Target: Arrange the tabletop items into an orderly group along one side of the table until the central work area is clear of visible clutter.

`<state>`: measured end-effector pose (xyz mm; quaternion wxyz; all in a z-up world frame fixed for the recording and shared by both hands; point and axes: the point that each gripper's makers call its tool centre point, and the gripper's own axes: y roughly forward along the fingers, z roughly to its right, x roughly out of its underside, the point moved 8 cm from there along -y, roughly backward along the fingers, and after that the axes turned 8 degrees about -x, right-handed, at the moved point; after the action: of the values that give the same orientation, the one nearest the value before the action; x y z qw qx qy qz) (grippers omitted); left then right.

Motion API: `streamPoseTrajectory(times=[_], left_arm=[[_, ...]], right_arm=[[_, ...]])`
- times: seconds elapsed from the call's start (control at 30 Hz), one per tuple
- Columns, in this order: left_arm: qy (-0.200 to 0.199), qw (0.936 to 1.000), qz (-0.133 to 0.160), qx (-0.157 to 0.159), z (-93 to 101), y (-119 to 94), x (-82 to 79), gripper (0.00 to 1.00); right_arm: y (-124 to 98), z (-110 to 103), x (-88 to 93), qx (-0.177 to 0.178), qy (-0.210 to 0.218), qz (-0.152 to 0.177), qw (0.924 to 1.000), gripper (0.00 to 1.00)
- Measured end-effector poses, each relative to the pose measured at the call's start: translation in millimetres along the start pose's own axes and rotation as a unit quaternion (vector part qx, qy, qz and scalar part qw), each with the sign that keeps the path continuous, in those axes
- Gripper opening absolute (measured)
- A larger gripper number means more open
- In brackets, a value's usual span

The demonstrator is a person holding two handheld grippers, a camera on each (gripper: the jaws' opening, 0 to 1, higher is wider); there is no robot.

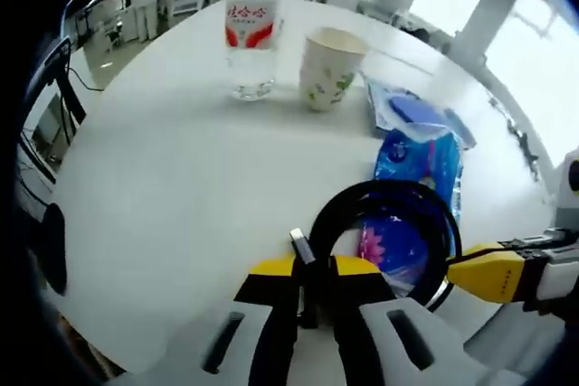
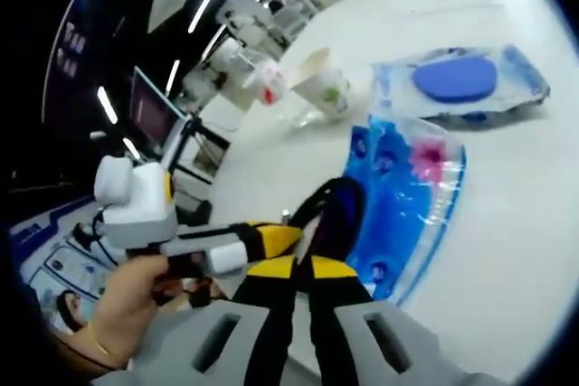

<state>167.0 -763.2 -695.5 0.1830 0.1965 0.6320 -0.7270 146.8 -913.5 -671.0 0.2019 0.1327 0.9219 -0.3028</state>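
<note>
Both grippers, left (image 1: 306, 270) and right (image 2: 303, 246), are closed on a black cable (image 1: 380, 194) coiled above a blue pack (image 1: 421, 164) on the white table (image 1: 181, 187).

My left gripper view sits low and close over the round white table (image 1: 172, 196), facing across it toward the clear plastic water bottle with the red label (image 1: 251, 42) and the white paper cup with green print (image 1: 327, 68) at the far edge. My right gripper view looks from the opposite side, rolled steeply, just as near. Both share the black coiled cable (image 1: 384, 223), the blue plastic packet with a pink flower (image 2: 403, 196), the cup and the bottle.
</note>
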Motion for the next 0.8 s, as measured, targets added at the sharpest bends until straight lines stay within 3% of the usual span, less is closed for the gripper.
streamPoseTrajectory(times=[0.47,0.8], left_arm=[[-0.003,0.9987,0.05,0.003,-2.4,-24.7,-22.7,0.09],[0.005,0.9975,0.07,0.008,1.1,-36.3,-28.4,0.09]], right_arm=[[-6.9,-5.5,-5.5,-0.012,0.003,0.021,0.9997,0.01],[-16.3,-12.9,-11.4,-0.028,-0.005,0.047,0.9985,0.01]])
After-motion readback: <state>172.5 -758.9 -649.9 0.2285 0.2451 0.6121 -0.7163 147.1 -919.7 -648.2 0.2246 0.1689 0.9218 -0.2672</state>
